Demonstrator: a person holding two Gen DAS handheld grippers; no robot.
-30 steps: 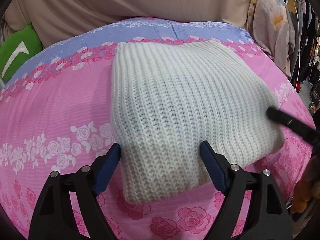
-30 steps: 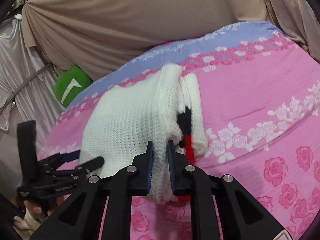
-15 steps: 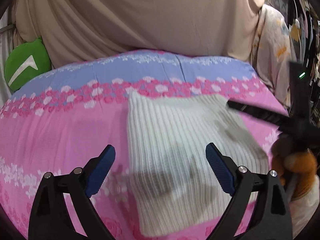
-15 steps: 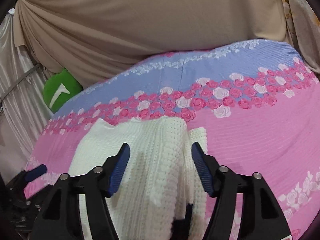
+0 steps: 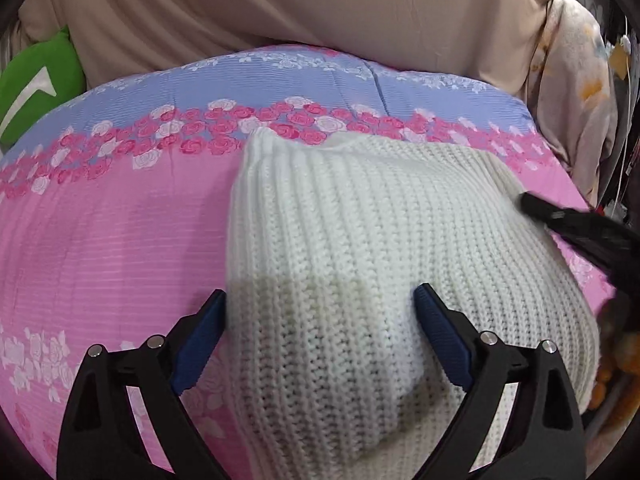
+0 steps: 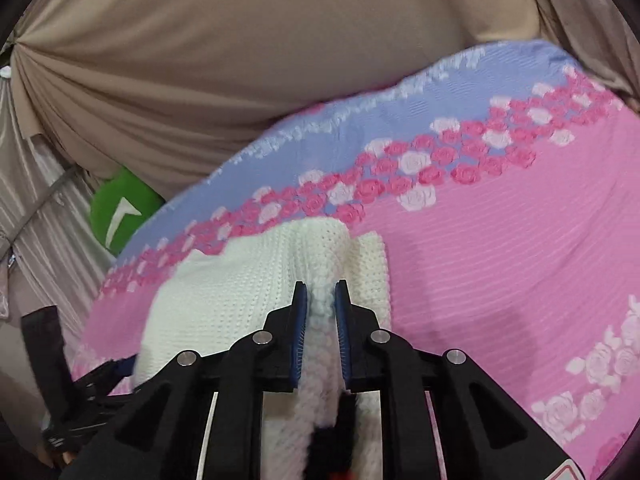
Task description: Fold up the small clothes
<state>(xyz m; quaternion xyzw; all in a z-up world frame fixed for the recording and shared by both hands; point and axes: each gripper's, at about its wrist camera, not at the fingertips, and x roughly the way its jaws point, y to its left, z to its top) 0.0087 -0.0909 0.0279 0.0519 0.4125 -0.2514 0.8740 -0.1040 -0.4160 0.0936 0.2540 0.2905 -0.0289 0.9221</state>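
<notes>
A folded white knitted sweater [image 5: 372,248] lies on the pink rose-patterned bedspread [image 5: 112,240]. My left gripper [image 5: 320,312] is open, its blue-padded jaws spread over the sweater's near left part. In the right wrist view my right gripper [image 6: 321,300] is shut on the sweater's [image 6: 240,292] thick folded right edge, pinched between the blue pads. The right gripper also shows as a black shape at the sweater's right edge in the left wrist view [image 5: 568,220]. The left gripper shows at the lower left of the right wrist view [image 6: 80,396].
A beige curtain [image 5: 300,8] hangs behind the bed. A green cushion [image 5: 36,84] sits at the back left. Hanging clothes [image 5: 576,92] crowd the right side. The bedspread has a lilac band [image 6: 360,136] at its far edge.
My right gripper was shut on the edge, opened half a second ago, and is shut on it again. My left gripper lifted away, then came back low over the sweater, staying open.
</notes>
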